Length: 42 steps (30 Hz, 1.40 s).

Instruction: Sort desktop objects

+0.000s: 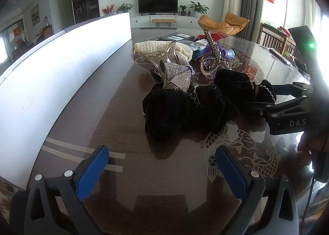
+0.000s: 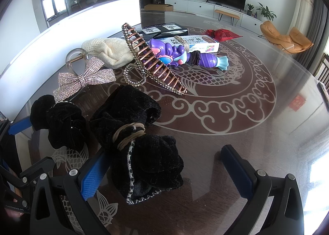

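A black velvet hair bow (image 1: 189,107) (image 2: 144,152), bound at its middle by a tan elastic band (image 2: 128,135), lies on the dark glass-topped table (image 1: 123,111). My right gripper (image 2: 164,173) is open, and the bow's bead-trimmed end lies between its blue pads (image 2: 94,175). In the left wrist view the right gripper (image 1: 265,99) reaches in from the right at that end. My left gripper (image 1: 162,169) is open and holds nothing; it sits just short of the bow's other end. One of its pads (image 2: 19,127) shows at the left edge of the right wrist view.
Behind the bow lie a rhinestone bow clip (image 2: 82,79), a large jewelled claw clip (image 2: 152,62), a cream knitted piece (image 2: 109,51), a purple toy (image 2: 181,54), a medicine box (image 2: 197,43) and a red packet (image 2: 222,34). A long white box (image 1: 61,66) lines the table's left side.
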Tool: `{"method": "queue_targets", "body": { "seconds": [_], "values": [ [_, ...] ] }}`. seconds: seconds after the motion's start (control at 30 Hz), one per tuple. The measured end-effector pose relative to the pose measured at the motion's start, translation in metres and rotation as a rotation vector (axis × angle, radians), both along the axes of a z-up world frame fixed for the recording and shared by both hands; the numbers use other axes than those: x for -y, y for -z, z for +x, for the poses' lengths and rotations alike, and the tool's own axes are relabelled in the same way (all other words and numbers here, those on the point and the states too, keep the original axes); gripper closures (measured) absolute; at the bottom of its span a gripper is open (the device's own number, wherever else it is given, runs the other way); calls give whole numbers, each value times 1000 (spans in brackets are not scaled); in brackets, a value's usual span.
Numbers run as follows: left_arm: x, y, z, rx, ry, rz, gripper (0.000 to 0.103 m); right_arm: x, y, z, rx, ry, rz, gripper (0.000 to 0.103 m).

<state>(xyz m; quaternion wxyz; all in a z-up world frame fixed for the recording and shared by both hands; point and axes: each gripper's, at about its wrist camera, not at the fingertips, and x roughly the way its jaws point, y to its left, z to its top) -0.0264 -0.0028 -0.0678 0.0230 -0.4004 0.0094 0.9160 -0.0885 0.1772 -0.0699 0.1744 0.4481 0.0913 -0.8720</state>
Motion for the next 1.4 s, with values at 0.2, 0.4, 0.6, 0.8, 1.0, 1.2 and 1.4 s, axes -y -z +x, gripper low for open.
{"method": "queue_targets", "body": {
  "seconds": [0.2, 0.4, 0.6, 0.8, 1.0, 1.2, 1.4],
  "values": [
    [20, -35, -8, -60, -17, 233, 0, 0, 0, 0, 0, 0, 0, 0],
    [-2, -42, -56, -20, -35, 84, 0, 0, 0, 0, 0, 0, 0, 0],
    [27, -26, -32, 51, -42, 51, 0, 0, 0, 0, 0, 0, 0, 0],
    [70, -40, -6, 79, -59, 171, 0, 0, 0, 0, 0, 0, 0, 0],
    [47, -48, -12, 89, -2, 236, 0, 0, 0, 0, 0, 0, -1, 0],
    [30, -11, -41, 171, -54, 64, 18, 0, 0, 1, 0, 0, -1, 0],
    [50, -32, -12, 137, 41, 154, 65, -2, -13, 12, 61, -111, -30, 0]
  ]
}}
